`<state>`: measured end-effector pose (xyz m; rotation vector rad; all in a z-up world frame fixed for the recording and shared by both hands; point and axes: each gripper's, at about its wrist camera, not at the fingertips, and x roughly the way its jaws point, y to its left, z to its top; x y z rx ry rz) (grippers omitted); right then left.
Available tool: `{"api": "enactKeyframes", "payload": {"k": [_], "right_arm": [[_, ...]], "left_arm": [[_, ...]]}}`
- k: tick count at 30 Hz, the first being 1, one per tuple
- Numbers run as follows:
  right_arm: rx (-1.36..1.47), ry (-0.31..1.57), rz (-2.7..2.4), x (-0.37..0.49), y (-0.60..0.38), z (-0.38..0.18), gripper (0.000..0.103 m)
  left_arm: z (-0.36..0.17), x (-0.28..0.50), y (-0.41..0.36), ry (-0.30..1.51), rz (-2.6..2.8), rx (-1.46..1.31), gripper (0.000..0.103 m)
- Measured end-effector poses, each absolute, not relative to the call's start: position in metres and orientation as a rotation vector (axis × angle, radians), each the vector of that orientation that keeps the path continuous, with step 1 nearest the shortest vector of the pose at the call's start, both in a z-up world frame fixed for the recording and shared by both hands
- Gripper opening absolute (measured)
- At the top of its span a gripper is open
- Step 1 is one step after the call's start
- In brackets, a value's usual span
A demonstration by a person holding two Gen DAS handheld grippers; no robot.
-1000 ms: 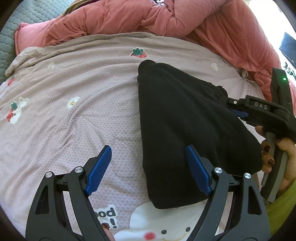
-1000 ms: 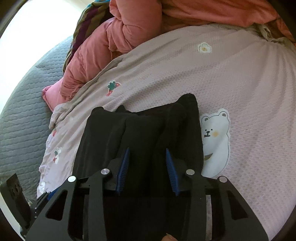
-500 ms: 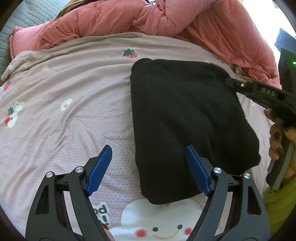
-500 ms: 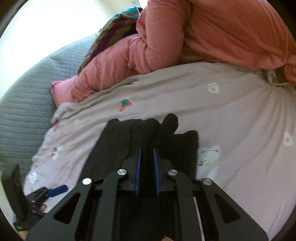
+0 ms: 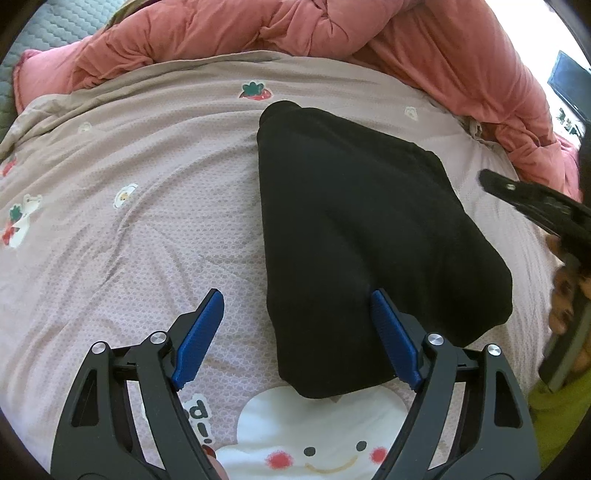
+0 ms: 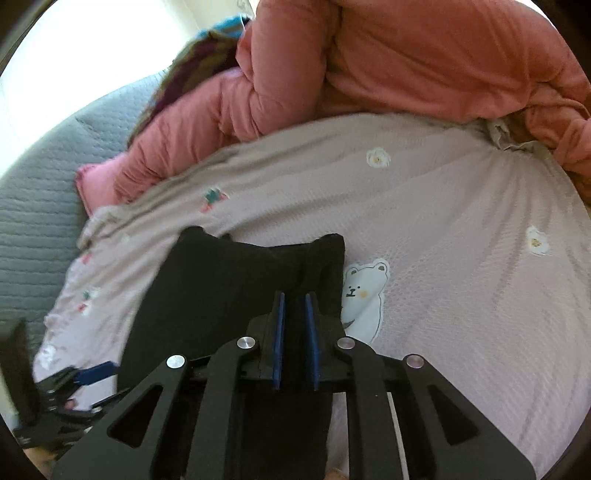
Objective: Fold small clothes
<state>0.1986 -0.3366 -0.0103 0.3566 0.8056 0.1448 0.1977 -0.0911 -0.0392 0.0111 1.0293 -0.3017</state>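
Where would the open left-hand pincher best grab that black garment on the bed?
Probably the near left corner of the black garment, coming in low from the left gripper. That edge lies flat and bare on the blanket, opposite the side the right gripper is shut on.

free: bare mauve cartoon-print bedsheet (image 5: 155, 221) left of the folded black fabric garment (image 5: 354, 229) | blocked: bunched salmon-pink quilted duvet (image 5: 295, 29) along the sheet's far edge and far right corner | right edge: narrow strip beside garment
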Motion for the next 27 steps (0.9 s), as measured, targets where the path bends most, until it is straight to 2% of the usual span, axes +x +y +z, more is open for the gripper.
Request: {"api": "enactKeyframes", "payload": {"k": [13,17,27], "right_arm": [[0.302,0.767,0.189,0.141,-0.312,0.013,0.048],[0.292,0.769,0.193,0.136,-0.307,0.013,0.052],[0.272,0.805,0.271,0.128,-0.289,0.016,0.052]], "left_arm": [[-0.033,0.189,-0.092,1.018,-0.296,0.025,0.074],[-0.031,0.186,-0.089,1.012,-0.291,0.019,0.074],[-0.024,0.175,-0.072,0.992,-0.283,-0.021,0.074]]}}
